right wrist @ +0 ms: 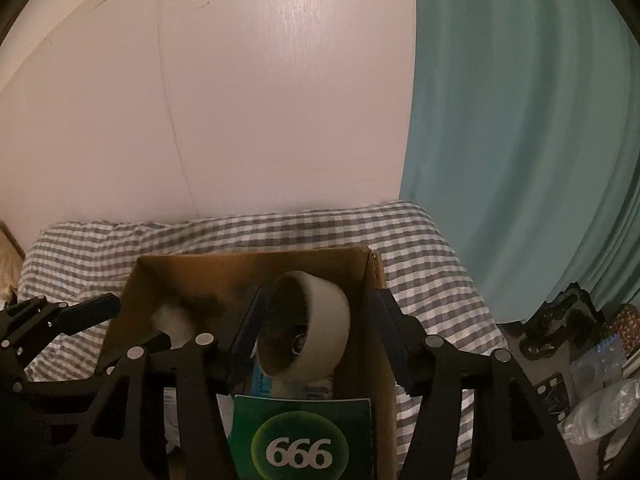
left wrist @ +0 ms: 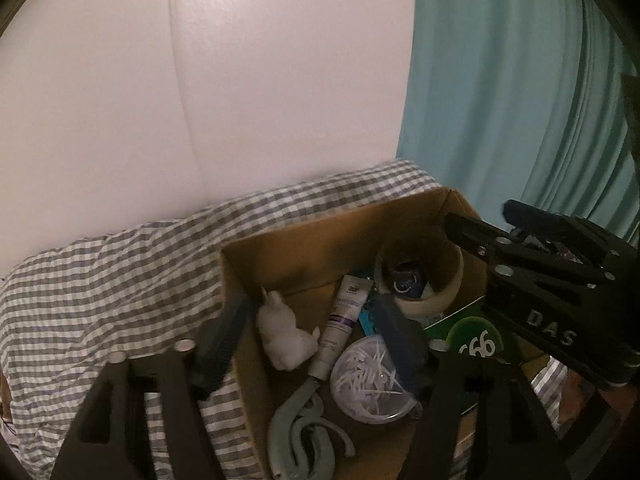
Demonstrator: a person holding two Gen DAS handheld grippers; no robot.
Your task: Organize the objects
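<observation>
Nearby, tape roll (right wrist: pixel 308 324) tilted in cardboard box (right wrist: pixel 248 264), checked bedding (right wrist: pixel 424 240) around.

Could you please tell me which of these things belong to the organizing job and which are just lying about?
Part of the job:
cardboard box
tape roll
green 666 pack
tube
white figurine
round clear container
left gripper, open
right gripper, open

Lying about:
checked bedsheet
teal curtain
clutter on the floor
</observation>
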